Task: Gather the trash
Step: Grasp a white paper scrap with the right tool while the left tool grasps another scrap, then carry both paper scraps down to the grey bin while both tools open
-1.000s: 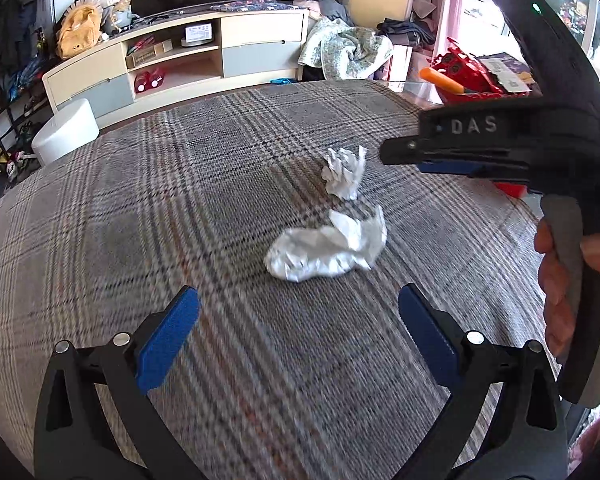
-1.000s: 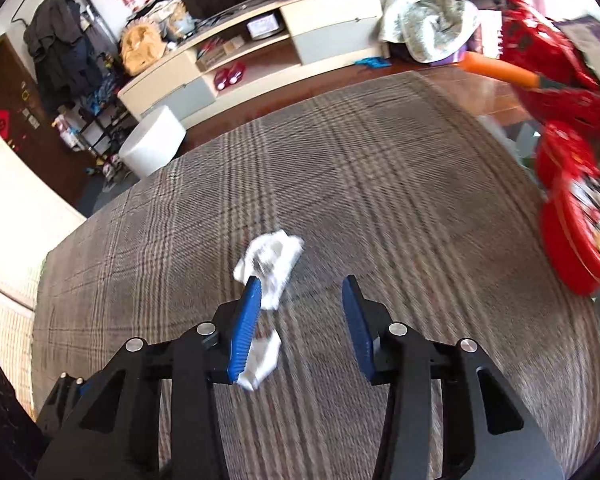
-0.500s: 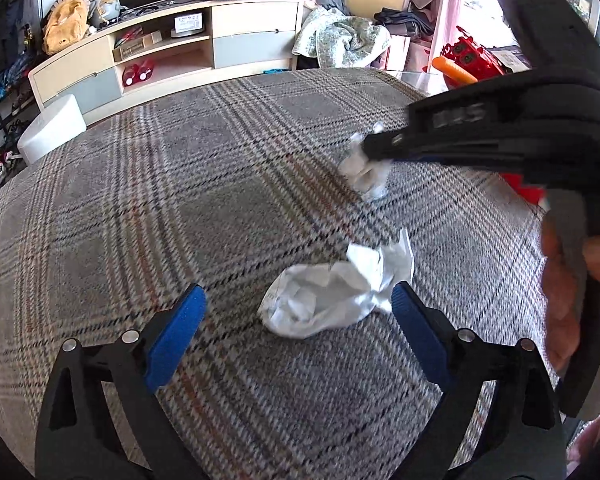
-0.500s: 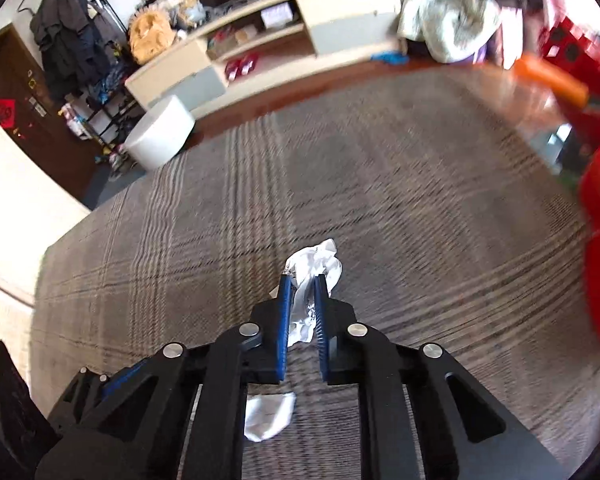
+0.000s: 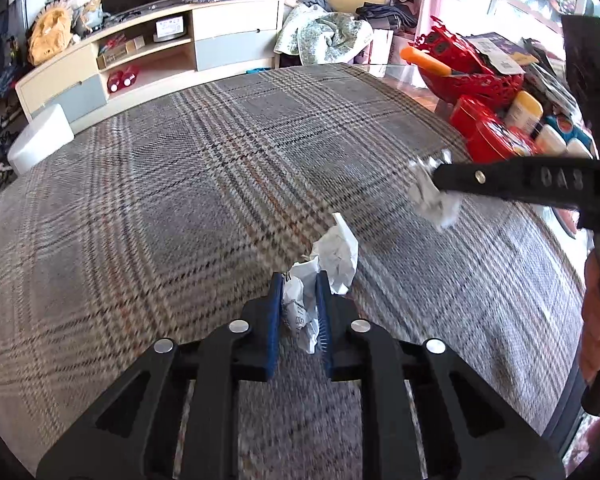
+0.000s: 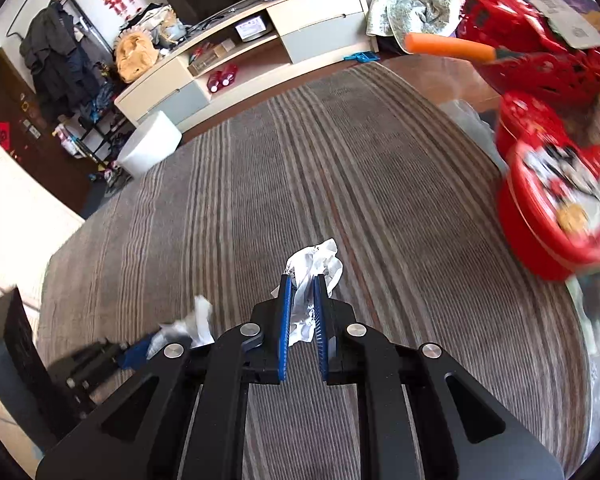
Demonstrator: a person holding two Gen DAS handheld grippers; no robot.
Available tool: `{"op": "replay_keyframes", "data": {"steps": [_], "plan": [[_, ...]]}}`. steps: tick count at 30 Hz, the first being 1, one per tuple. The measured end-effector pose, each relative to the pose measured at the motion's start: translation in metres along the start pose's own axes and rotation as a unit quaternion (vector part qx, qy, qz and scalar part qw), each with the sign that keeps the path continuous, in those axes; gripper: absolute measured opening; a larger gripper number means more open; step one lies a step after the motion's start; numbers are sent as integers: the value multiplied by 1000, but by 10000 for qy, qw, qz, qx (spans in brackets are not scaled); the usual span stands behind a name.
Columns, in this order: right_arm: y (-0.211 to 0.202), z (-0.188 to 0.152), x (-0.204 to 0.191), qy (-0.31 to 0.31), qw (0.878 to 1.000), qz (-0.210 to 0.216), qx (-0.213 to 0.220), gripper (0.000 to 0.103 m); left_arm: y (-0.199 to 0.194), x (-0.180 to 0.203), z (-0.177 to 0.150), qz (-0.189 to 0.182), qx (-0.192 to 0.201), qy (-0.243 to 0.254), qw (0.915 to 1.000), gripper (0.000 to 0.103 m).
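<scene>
Two crumpled white paper wads are seen over the plaid tabletop (image 5: 180,184): one wad (image 5: 332,264) is pinched upright, the other wad (image 6: 312,280) likewise.

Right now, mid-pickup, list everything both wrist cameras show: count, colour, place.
crumpled paper wads: 2, white; one in the left jaws, one in the right jaws
plaid cloth: 1, grey, covers the table
round tin: 1, red, table's right edge
basket: 1, red, far right, orange-handled tool inside
TV cabinet: 1, cream and grey, far wall
stool: 1, white, floor, left
blanket: 1, green-patterned, beside the cabinet
left gripper: black, blue pads, jaws closing on paper
right gripper: black, blue pads, shut on paper
hand: 1, holds the right gripper's handle
</scene>
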State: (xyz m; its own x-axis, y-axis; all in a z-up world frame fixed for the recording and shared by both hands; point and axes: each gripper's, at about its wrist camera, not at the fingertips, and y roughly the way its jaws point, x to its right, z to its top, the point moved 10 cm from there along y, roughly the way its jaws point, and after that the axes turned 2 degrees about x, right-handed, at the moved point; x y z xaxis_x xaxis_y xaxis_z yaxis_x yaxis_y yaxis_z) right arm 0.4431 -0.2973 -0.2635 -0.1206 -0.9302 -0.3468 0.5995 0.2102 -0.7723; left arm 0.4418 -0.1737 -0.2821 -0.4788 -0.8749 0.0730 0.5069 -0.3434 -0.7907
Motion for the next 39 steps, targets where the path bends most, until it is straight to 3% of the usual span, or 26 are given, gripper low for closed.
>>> {"op": "replay_keyframes", "data": {"steps": [9,14,22,34,39], "plan": [[-59,-68,-7,-275,9993,-186,170,13,-68,26,-60,-190,26,-78,9998,12],[-98,-127,-15,-453,9982,-275,281,13,-119,42,-106,-217,190,-168,9994,12],[-138,-215,-15,-370,9988,-197,268,13,-167,54,-189,-171,278,-409,9986,13],[-132,-307,-11,-397,9983,-410,80,13,-162,75,-290,-125,13,-452,9989,14],[-110,-334,-8,-434,9976,-539,-67,13,-132,91,-327,-312,-416,-510,9973,14]]}}
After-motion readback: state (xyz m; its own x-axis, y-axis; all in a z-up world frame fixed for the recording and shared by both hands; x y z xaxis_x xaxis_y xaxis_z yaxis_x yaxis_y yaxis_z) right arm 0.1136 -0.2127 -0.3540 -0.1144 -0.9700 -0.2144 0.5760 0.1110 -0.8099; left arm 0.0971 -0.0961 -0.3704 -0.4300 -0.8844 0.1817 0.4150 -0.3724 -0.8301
